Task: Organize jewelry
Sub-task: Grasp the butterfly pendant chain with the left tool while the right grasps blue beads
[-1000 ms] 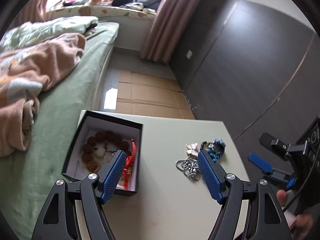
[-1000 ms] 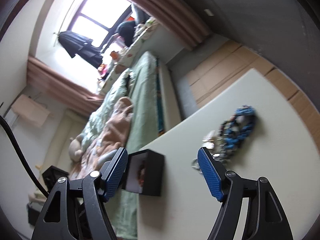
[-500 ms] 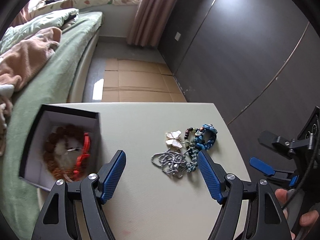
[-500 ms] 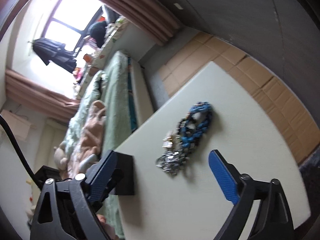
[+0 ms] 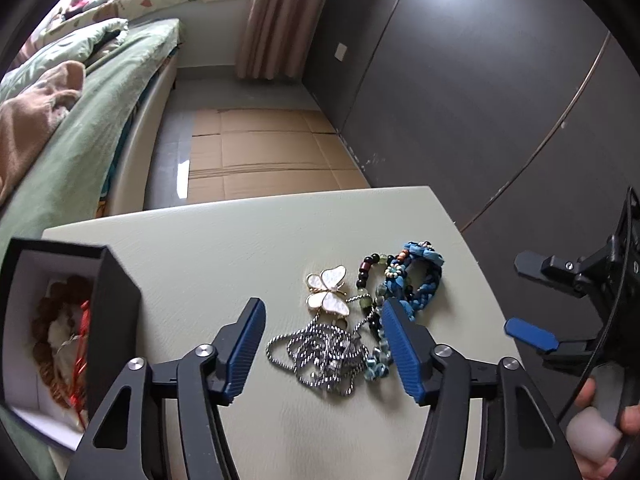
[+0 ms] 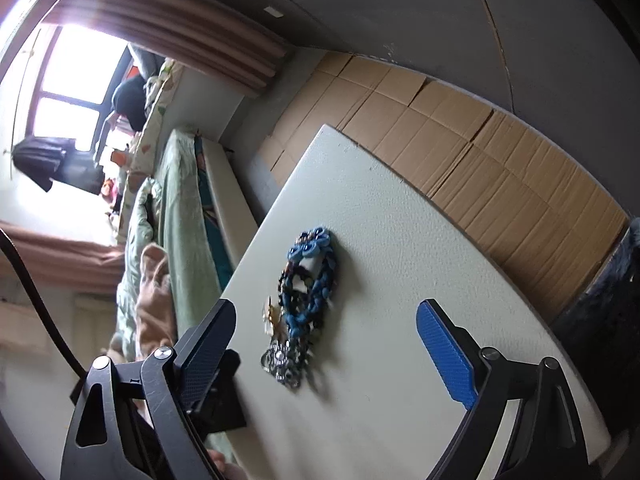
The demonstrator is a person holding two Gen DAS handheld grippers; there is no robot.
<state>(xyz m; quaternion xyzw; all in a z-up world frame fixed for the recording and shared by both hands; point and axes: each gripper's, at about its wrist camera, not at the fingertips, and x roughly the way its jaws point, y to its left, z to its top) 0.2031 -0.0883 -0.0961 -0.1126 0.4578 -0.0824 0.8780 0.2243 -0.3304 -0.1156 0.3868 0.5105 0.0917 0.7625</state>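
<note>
The pale bench (image 5: 248,240) carries a black box (image 5: 114,296) off to the left of the left gripper (image 5: 324,350), with beads and a red piece already inside. The jewelry pile lies straight ahead of that gripper's fingers (image 5: 244,344): a blue braided bracelet (image 5: 424,284) beyond the right finger, a butterfly pendant (image 5: 326,290) farther out, and the silver chain (image 5: 320,356) directly between the closing, empty fingers. The right gripper (image 6: 326,360), wide but narrowing, holds nothing and looks farther off.

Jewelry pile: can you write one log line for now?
left tongs: closing around silver chain, not gripping | right tongs: empty | box: holds beads
</note>
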